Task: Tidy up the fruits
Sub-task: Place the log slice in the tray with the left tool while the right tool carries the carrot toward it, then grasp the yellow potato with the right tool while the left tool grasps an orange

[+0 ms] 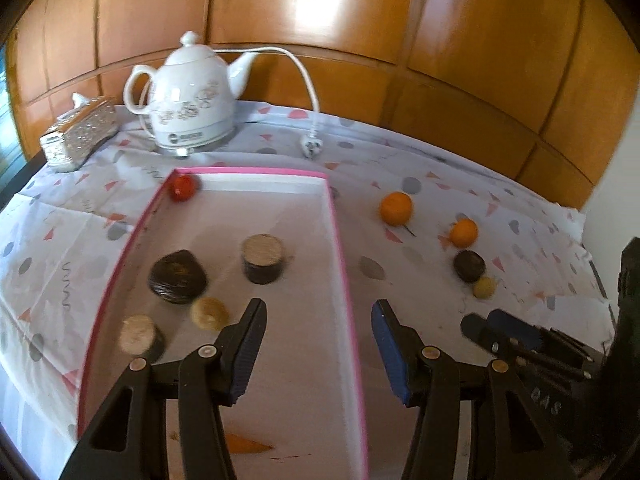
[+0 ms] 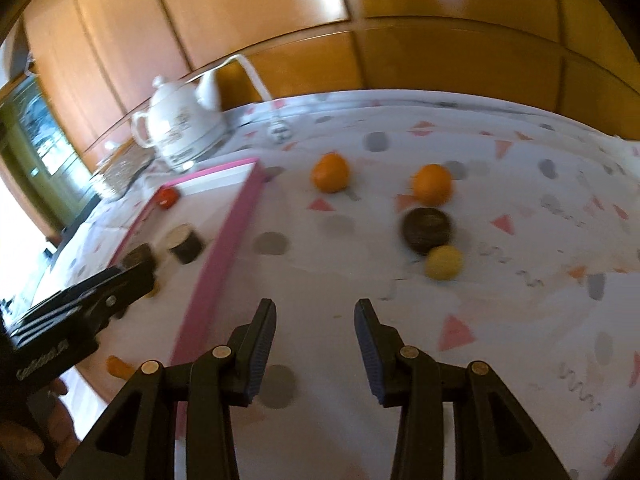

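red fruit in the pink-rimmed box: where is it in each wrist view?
Left wrist: the red fruit sits left of centre in the upper half, in the box's far left corner.
Right wrist: the red fruit is far left, mid-height, in the same corner.
Shared landmark: the white kettle behind the box.

Pink-rimmed white tray [image 1: 344, 240], orange fruits [image 1: 396, 209], triangle-and-dot patterned white tablecloth [image 1: 420, 280]
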Motion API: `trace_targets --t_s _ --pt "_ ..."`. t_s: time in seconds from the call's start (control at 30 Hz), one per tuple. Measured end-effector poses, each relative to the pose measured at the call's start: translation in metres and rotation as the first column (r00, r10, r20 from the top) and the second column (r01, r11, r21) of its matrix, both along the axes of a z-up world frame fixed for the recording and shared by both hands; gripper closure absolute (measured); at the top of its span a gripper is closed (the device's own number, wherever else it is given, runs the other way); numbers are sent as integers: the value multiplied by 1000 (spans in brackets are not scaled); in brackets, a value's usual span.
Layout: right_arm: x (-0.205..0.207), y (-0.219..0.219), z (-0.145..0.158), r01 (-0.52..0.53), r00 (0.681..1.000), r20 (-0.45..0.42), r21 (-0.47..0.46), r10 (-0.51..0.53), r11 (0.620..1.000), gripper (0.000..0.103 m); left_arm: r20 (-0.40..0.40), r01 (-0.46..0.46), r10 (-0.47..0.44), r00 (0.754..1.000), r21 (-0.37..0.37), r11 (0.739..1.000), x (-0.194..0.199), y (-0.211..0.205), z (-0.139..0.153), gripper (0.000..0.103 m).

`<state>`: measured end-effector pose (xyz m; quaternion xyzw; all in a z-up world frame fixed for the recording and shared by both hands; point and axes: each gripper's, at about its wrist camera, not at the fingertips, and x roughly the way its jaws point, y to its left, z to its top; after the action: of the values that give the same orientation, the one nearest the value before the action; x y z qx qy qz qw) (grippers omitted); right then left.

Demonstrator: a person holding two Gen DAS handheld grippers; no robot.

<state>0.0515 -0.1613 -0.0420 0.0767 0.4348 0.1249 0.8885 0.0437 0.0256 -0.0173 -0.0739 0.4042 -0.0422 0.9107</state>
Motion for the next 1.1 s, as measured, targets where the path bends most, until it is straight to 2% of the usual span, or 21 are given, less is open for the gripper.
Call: trace_targets --t_s 0.2,0.33,0.87,0.93,0.97,1.1 --pt "6 -39 -12 121 992 -33 -9 -121 993 62 -2 55 -55 998 13 998 3 -21 -2 48" --pt "11 -52 -17 150 988 -44 -21 -151 988 62 -3 77 -77 997 15 997 8 -30 -1 48" --pt "50 -51 -34 143 989 -32 -112 -148 983 62 -25 115 -115 993 13 993 39 -52 -5 48" --pt "55 -51 -38 136 989 -46 -119 -142 984 67 -33 113 -113 993 10 993 46 -54 -6 48" --pt "55 -50 -38 134 989 -44 -127 -140 983 74 -36 111 -111 993 9 994 50 -54 -7 48" --pt "57 -49 -38 126 990 -38 -142 -132 982 75 -40 108 -107 993 16 994 65 -60 -10 48"
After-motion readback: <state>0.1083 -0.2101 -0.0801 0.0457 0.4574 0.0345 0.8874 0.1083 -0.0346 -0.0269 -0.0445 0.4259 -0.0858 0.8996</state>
